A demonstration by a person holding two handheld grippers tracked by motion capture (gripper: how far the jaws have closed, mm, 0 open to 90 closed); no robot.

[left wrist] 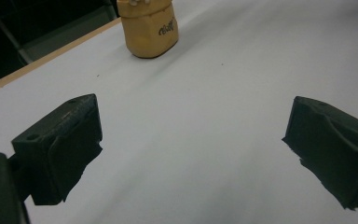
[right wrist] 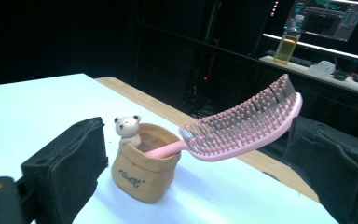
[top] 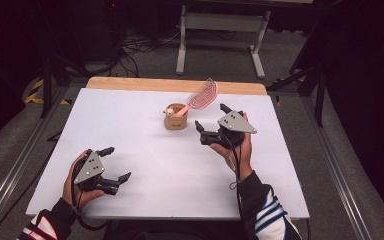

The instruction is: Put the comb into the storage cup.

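Note:
A small tan pouch-shaped holder with a little bear figure on its rim stands at the middle back of the white table. A pink hairbrush stands in it handle down, its bristled head leaning up and to the right. My right gripper is open just right of the holder, with nothing between its jaws. In the right gripper view the holder and brush sit close ahead. My left gripper rests open at the table's front left; its view has the holder far ahead.
The table's wooden back edge borders a dark floor with a white metal frame and cables. In the right gripper view a bottle and a monitor stand on a far desk. White tabletop stretches between the two grippers.

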